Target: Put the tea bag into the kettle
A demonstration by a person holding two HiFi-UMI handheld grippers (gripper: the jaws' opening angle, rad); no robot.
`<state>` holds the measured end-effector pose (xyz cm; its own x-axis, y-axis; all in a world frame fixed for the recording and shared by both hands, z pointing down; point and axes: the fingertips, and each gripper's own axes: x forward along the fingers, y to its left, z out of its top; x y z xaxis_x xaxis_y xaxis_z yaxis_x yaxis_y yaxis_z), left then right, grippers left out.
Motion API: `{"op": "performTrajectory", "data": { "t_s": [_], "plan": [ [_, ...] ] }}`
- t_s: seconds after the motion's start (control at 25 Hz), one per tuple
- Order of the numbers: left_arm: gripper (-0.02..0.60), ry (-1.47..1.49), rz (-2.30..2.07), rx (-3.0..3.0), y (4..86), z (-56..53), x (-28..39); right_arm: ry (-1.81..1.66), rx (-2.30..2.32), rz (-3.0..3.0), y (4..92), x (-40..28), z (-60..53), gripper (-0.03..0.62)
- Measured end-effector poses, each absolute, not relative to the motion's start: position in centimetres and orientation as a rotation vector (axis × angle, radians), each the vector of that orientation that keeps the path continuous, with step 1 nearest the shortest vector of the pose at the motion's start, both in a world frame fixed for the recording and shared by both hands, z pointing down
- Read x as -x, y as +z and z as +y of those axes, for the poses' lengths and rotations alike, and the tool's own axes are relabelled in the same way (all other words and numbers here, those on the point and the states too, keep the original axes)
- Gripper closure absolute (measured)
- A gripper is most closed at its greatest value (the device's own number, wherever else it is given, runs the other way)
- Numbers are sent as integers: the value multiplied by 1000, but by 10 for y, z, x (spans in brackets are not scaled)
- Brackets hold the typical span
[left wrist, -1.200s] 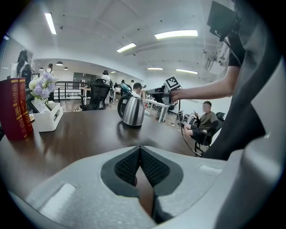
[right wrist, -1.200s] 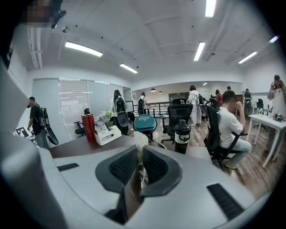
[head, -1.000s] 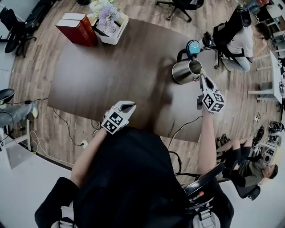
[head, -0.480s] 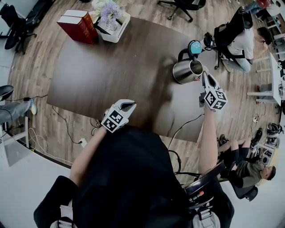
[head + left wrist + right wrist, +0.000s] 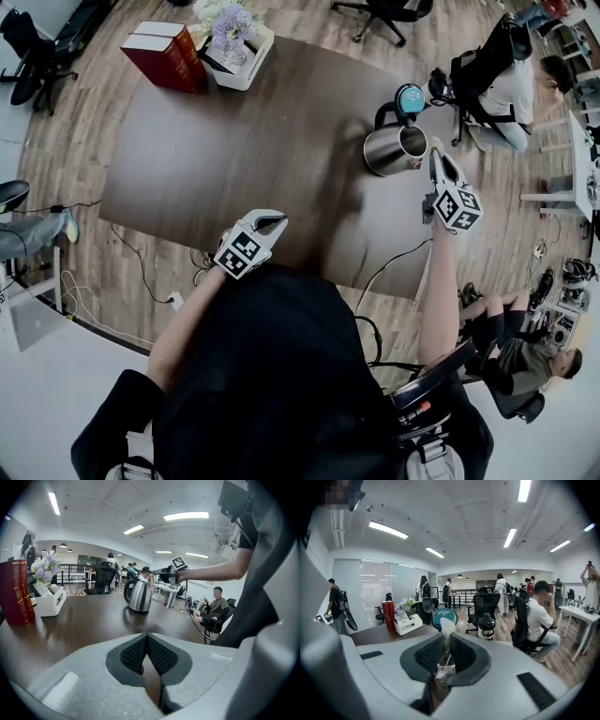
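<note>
The steel kettle (image 5: pixel 394 148) stands open on the dark table (image 5: pixel 234 159) at the right, its blue lid (image 5: pixel 408 97) lying behind it. My right gripper (image 5: pixel 435 155) hovers just right of the kettle's rim. In the right gripper view that gripper (image 5: pixel 446 640) is shut on the pale tea bag (image 5: pixel 446 626), which sticks up between the pads while its string and tag (image 5: pixel 442 667) hang below. My left gripper (image 5: pixel 270 223) rests at the table's front edge, far from the kettle. Its jaws (image 5: pixel 146 637) meet at the tips with nothing between them, and the kettle (image 5: pixel 139 595) stands ahead.
Red books (image 5: pixel 164 56) and a white box of flowers (image 5: pixel 230 45) sit at the table's far left corner. A seated person (image 5: pixel 502 84) and office chairs are beyond the right edge. Cables (image 5: pixel 141 272) run over the wooden floor.
My right gripper has drifted slightly right and farther along the kettle's side, still holding the tea bag. The left gripper has stayed put.
</note>
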<state>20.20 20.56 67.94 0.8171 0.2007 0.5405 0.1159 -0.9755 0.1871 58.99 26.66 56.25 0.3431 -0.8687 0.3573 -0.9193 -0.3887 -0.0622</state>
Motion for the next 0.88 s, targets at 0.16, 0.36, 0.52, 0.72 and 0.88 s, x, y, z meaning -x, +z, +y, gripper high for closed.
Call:
{"op": "performTrajectory", "data": {
  "t_s": [0.16, 0.36, 0.52, 0.72, 0.88],
  "plan": [
    [592, 876, 249, -2855, 680, 206, -202, 518, -2450, -1643, 564, -594, 268, 554],
    [592, 874, 242, -2848, 681, 206, -202, 541, -2440, -1639, 571, -593, 269, 554],
    [592, 882, 240, -2847, 683, 206, -201, 564, -2422, -1644, 577, -592, 267, 554],
    [592, 893, 245, -2849, 684, 207, -200, 615, -2378, -1659, 586, -589, 263, 554],
    [592, 910, 259, -2867, 685, 208, -200, 663, -2341, -1644, 596, -589, 258, 554]
  ]
}}
